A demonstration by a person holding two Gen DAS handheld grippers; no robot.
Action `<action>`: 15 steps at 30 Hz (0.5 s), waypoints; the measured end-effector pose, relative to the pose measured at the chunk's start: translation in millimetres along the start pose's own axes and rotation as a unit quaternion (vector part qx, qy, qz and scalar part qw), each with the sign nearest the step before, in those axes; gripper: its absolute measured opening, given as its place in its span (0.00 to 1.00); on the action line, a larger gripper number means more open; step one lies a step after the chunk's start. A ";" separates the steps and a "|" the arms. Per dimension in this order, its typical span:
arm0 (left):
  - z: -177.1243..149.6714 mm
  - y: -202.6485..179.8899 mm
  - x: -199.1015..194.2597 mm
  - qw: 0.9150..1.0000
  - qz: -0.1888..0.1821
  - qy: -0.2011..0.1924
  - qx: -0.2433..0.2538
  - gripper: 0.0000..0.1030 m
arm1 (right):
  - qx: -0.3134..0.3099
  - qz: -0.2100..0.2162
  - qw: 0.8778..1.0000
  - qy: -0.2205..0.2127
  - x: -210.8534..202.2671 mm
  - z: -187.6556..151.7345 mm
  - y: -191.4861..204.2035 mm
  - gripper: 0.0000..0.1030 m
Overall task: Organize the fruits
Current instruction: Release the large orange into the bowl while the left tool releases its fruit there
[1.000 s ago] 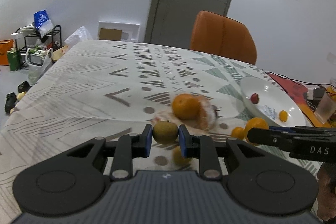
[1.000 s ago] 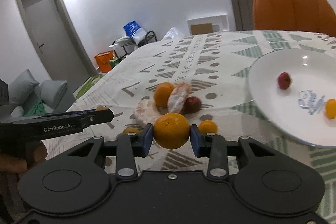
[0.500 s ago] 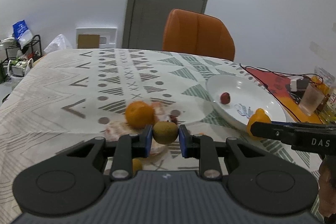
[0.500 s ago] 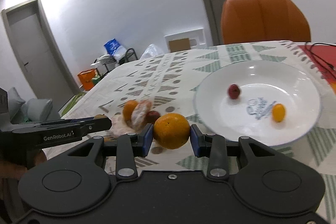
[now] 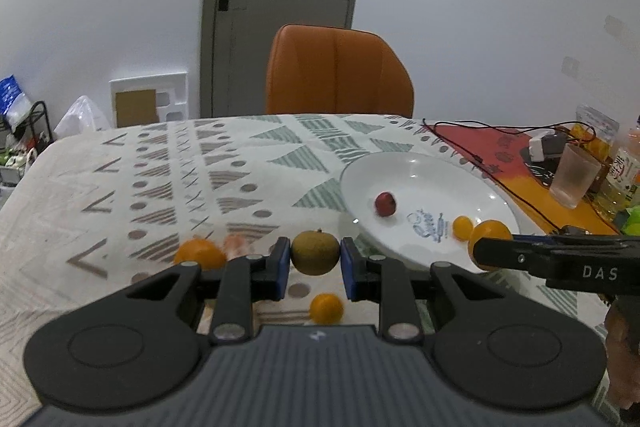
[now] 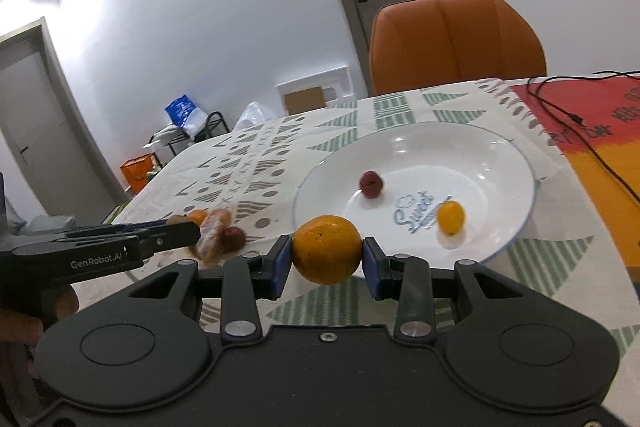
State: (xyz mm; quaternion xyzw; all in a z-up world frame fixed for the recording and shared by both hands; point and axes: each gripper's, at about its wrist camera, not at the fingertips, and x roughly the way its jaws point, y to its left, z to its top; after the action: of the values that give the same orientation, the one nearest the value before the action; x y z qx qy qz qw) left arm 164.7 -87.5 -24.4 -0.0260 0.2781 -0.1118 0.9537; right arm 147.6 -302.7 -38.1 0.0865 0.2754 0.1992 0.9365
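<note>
Right gripper [image 6: 327,255] squeezes an orange [image 6: 326,249] just in front of the white plate's [image 6: 516,227] near rim. Left gripper [image 5: 315,263] squeezes a brown-green fruit [image 5: 315,252]; the plate lies ahead to its right, farther off.

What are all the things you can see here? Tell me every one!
Plate: one, white, on the table's right part.
Red fruit: one, on the plate.
Small orange fruit: one, on the plate.
Loose fruit pile: orange, red and pale, several, on the cloth left of the plate.
Tiny orange fruit: one, on the cloth.
Tablecloth: one, white, patterned.
Chair: one, orange, behind the table.
Cup: one, clear, far right.
Left gripper: holds a green-brown fruit.
Right gripper: holds an orange.
</note>
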 end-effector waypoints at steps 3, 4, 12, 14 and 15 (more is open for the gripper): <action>4.0 -8.7 3.9 1.000 -0.006 -0.001 0.007 0.24 | 0.007 -0.006 1.000 -0.005 -1.9 1.6 -7.3 0.35; 5.3 -12.2 5.6 1.000 -0.009 0.000 0.011 0.24 | 0.011 -0.008 1.000 -0.007 -2.4 2.1 -9.8 0.35; 12.7 -32.5 16.4 0.999 -0.023 0.000 0.029 0.24 | 0.021 -0.025 0.999 -0.025 -8.4 9.8 -24.0 0.37; 14.5 -35.9 19.7 0.999 -0.025 0.001 0.030 0.24 | 0.027 -0.029 0.999 -0.024 -8.8 9.2 -28.4 0.39; 15.4 -37.9 21.3 0.999 -0.026 0.002 0.032 0.24 | 0.029 -0.032 0.999 -0.025 -9.8 8.5 -30.9 0.39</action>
State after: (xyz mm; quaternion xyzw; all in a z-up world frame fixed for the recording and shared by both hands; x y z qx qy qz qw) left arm 182.9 -129.5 -18.3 -0.0030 0.2752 -0.1451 0.9504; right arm 154.8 -335.1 -34.7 0.1098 0.2600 0.1592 0.9460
